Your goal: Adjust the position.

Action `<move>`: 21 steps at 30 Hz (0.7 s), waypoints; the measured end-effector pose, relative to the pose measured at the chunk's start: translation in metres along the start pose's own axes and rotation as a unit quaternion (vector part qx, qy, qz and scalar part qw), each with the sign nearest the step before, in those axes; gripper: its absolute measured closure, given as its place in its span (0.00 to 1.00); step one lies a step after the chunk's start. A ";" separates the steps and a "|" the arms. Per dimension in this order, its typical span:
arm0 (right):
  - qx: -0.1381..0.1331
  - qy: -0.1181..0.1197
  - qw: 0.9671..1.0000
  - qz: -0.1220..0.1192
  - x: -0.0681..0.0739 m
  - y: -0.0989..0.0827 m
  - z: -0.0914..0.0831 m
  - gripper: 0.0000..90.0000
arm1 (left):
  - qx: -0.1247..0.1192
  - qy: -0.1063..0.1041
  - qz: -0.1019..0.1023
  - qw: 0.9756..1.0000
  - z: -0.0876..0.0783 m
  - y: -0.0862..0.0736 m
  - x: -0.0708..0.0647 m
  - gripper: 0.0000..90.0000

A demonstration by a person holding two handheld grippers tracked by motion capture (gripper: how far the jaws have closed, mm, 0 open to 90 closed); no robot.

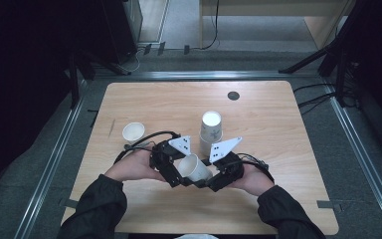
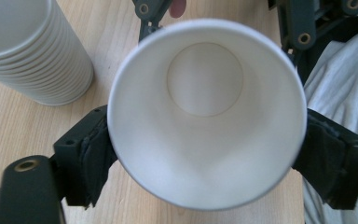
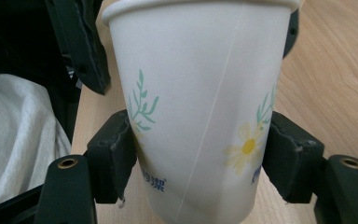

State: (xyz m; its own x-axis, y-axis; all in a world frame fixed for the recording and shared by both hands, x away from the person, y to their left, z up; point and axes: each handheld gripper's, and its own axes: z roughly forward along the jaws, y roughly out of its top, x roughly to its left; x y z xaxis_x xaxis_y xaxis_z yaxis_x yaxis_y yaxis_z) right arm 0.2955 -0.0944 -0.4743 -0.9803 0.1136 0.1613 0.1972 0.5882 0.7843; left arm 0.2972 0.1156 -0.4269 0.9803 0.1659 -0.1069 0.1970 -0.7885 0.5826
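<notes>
Paper cup (image 1: 195,168) hangs between both grippers: right gripper (image 3: 200,158) clamps its base, left gripper (image 2: 205,154) spread at the rim; the right grip should stay gentle while the left withdraws straight.

White paper cup (image 1: 195,168), printed with green sprigs and a yellow daisy; empty, rim round. Lies tipped on its side above the near middle of the table, mouth toward the left, base toward the right, between the two grippers.
</notes>
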 end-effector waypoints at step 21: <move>-0.030 0.001 0.999 0.014 -0.003 0.000 -0.012 0.36 | -0.121 -0.025 -0.049 0.991 -0.002 -0.014 0.006 0.15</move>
State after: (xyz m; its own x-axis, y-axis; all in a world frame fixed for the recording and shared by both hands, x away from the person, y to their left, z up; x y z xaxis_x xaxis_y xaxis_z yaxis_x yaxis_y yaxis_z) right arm 0.2988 -0.1041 -0.4678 -0.9744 0.1284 0.1848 0.2249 0.5360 0.8137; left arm 0.3007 0.1292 -0.4343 0.9572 0.2004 -0.2089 0.2886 -0.6036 0.7432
